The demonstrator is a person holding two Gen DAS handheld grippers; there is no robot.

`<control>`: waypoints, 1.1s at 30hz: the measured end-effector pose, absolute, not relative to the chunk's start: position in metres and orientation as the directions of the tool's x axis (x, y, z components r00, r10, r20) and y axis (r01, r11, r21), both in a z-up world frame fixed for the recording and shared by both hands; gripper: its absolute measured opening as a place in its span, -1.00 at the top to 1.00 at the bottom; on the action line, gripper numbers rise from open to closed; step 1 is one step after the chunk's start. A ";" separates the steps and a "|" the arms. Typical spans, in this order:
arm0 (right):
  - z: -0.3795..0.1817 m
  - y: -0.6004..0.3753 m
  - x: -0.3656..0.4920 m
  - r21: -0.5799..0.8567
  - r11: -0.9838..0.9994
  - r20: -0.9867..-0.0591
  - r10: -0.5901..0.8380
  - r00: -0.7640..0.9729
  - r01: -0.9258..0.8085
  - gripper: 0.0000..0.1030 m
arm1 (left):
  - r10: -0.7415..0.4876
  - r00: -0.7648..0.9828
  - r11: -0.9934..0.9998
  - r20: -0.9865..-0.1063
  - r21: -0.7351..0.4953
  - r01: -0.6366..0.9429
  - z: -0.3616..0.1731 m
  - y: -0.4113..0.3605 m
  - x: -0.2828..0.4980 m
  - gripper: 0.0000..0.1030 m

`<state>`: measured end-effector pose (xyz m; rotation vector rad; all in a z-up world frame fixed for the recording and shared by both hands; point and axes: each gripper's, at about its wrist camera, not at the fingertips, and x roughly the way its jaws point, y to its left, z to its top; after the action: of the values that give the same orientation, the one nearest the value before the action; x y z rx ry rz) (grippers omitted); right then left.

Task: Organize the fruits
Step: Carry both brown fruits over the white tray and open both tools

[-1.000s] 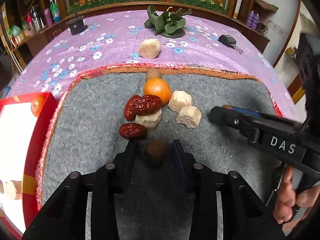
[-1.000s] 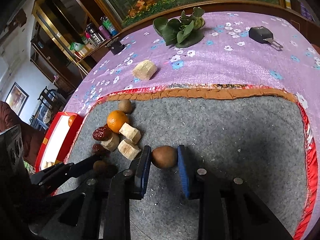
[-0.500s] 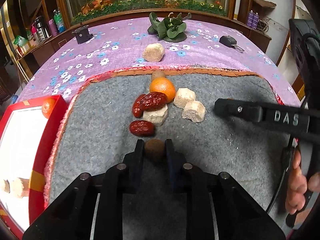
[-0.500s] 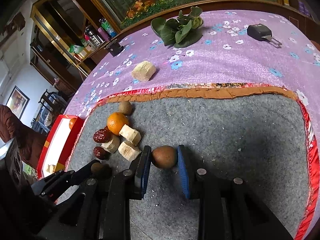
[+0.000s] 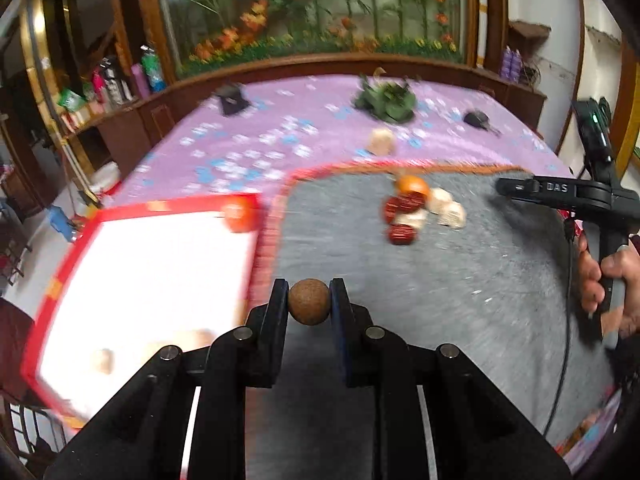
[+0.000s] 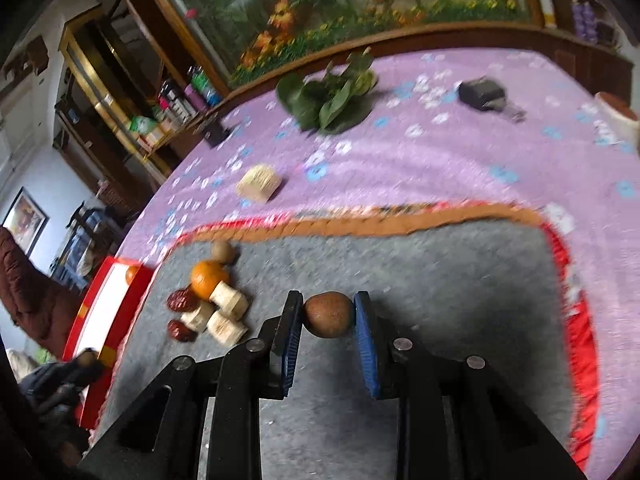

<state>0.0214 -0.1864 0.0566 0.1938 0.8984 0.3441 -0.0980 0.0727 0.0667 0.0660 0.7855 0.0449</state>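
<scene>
My left gripper (image 5: pixel 309 301) is shut on a small round brown fruit (image 5: pixel 309 301), lifted above the grey mat (image 5: pixel 460 280) near the red tray (image 5: pixel 160 204). The tray's white floor holds a small orange fruit (image 5: pixel 239 216) at its far corner and pale pieces near the front. My right gripper (image 6: pixel 328 314) is shut on a brown oval fruit (image 6: pixel 329 314) over the mat (image 6: pixel 440 272). On the mat lies a pile: an orange (image 6: pixel 208 278), red dates (image 6: pixel 182 301), pale cut chunks (image 6: pixel 228 304) and a round brown fruit (image 6: pixel 223 251).
A purple flowered cloth (image 6: pixel 440 160) covers the table beyond the mat, with a pale chunk (image 6: pixel 259 182), a green leafy plant (image 6: pixel 332 100) and a black key fob (image 6: pixel 482 94). A person's hand (image 5: pixel 604 276) holds the right gripper's handle. Wooden cabinets stand behind.
My left gripper closed on the small brown fruit, lifted it and swung left toward the red tray. The right gripper kept its hold on the oval fruit and shifted slightly.
</scene>
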 end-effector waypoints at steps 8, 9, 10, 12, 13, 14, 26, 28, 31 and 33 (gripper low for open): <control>0.101 -0.097 -0.018 0.353 0.874 -0.665 0.486 0.567 -0.334 0.48 | 0.235 0.728 0.971 -0.644 0.117 -0.210 0.069 0.186 -0.143 0.65; 0.104 -0.076 -0.022 0.360 0.856 -0.660 0.515 0.547 -0.371 0.49 | 0.256 0.727 0.965 -0.637 0.121 -0.233 0.067 0.195 -0.145 0.65; 0.107 -0.051 -0.026 0.364 0.835 -0.658 0.544 0.521 -0.413 0.49 | 0.272 0.725 0.960 -0.632 0.127 -0.250 0.066 0.202 -0.147 0.65; 0.106 -0.006 -0.035 0.372 0.792 -0.658 0.593 0.465 -0.484 0.49 | 0.296 0.722 0.952 -0.625 0.134 -0.274 0.061 0.214 -0.152 0.65; 0.103 0.014 -0.040 0.385 0.770 -0.655 0.616 0.437 -0.509 0.49 | 0.297 0.719 0.951 -0.628 0.131 -0.279 0.058 0.218 -0.154 0.65; 0.099 0.034 -0.044 0.404 0.746 -0.651 0.641 0.406 -0.530 0.49 | 0.294 0.716 0.952 -0.633 0.126 -0.279 0.055 0.222 -0.155 0.65; 0.052 0.144 -0.052 0.345 0.718 -0.741 0.604 0.295 -0.604 0.42 | 0.348 0.656 0.935 -0.670 0.196 -0.295 0.039 0.228 -0.145 0.60; 0.051 0.142 -0.051 0.368 0.711 -0.740 0.614 0.275 -0.599 0.42 | 0.357 0.656 0.931 -0.665 0.200 -0.304 0.042 0.227 -0.143 0.37; 0.063 0.120 -0.047 0.379 0.704 -0.705 0.640 0.305 -0.601 0.33 | 0.379 0.674 0.923 -0.634 0.211 -0.321 0.051 0.220 -0.144 -0.19; 0.075 0.095 -0.041 0.384 0.714 -0.678 0.649 0.346 -0.586 0.31 | 0.372 0.697 0.927 -0.613 0.210 -0.311 0.057 0.213 -0.143 -0.21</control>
<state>-0.0411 0.0950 0.0750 0.0779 0.9163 0.8021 -0.1431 0.2128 0.0574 0.0924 0.7034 0.3816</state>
